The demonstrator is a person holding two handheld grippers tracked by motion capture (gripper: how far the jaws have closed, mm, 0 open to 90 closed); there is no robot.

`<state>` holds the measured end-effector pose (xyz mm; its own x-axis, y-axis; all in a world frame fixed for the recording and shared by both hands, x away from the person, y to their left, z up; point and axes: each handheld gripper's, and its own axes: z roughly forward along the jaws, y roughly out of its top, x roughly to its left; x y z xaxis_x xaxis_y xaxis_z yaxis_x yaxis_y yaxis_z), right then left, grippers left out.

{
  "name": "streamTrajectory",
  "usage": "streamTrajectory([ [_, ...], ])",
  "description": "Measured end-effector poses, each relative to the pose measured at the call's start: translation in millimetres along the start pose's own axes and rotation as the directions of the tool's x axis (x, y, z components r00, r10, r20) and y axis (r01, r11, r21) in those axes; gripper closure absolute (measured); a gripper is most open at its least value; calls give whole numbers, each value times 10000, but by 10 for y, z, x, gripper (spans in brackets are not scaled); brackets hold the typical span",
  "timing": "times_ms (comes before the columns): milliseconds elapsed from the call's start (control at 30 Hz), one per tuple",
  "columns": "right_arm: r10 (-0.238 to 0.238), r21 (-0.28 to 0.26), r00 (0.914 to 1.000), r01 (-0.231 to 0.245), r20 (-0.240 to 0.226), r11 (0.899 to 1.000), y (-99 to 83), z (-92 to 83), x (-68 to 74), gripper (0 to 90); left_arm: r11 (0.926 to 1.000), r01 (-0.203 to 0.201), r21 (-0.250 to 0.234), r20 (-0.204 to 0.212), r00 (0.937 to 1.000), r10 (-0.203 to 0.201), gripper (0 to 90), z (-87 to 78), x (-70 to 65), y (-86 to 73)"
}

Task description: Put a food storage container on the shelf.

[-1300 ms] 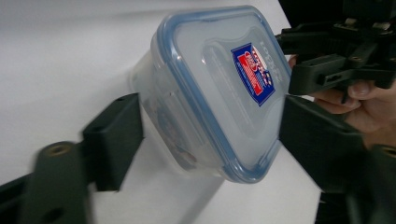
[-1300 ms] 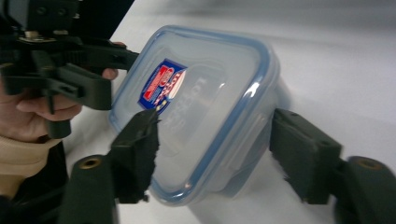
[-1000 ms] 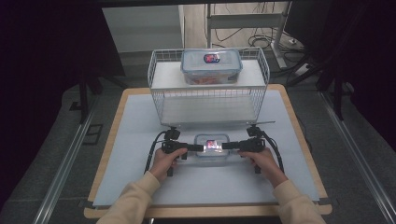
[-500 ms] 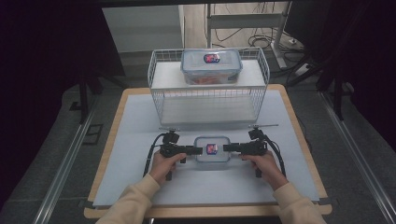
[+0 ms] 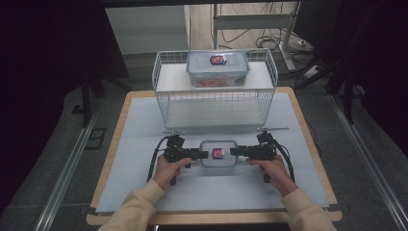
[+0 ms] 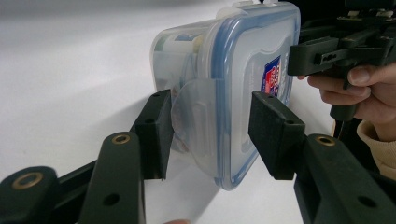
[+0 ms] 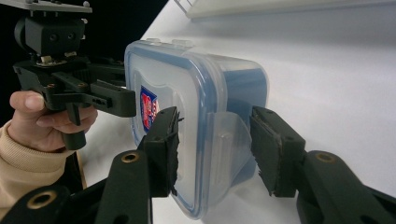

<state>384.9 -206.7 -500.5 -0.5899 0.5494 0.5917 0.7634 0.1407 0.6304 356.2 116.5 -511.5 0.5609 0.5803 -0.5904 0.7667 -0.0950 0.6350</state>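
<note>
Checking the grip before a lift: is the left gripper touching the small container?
Cannot tell: in the left gripper view the left gripper straddles the container's latch flap, contact unclear.

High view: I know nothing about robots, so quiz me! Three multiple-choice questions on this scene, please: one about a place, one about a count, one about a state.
1. Where is the larger box?
A. on the floor
B. on top of the wire basket
C. in the person's lap

2. How many lidded plastic boxes are there?
A. one
B. two
C. four

3. The smaller box on the table is:
A. lid on
B. lid off
C. tipped over and spilled

Answers: 1 B, it rests above the basket's wire walls. 2 B, one up there and one on the table. 3 A, its blue-rimmed lid sits on it.
</note>
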Motion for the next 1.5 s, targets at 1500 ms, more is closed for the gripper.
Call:
streamTrajectory([
  [1500, -2555, -1953, 9658, 2592, 444, 9459, 1153, -747, 909, 530, 9517, -2500, -1780, -760, 9678, 2400, 504, -804, -847, 1176],
])
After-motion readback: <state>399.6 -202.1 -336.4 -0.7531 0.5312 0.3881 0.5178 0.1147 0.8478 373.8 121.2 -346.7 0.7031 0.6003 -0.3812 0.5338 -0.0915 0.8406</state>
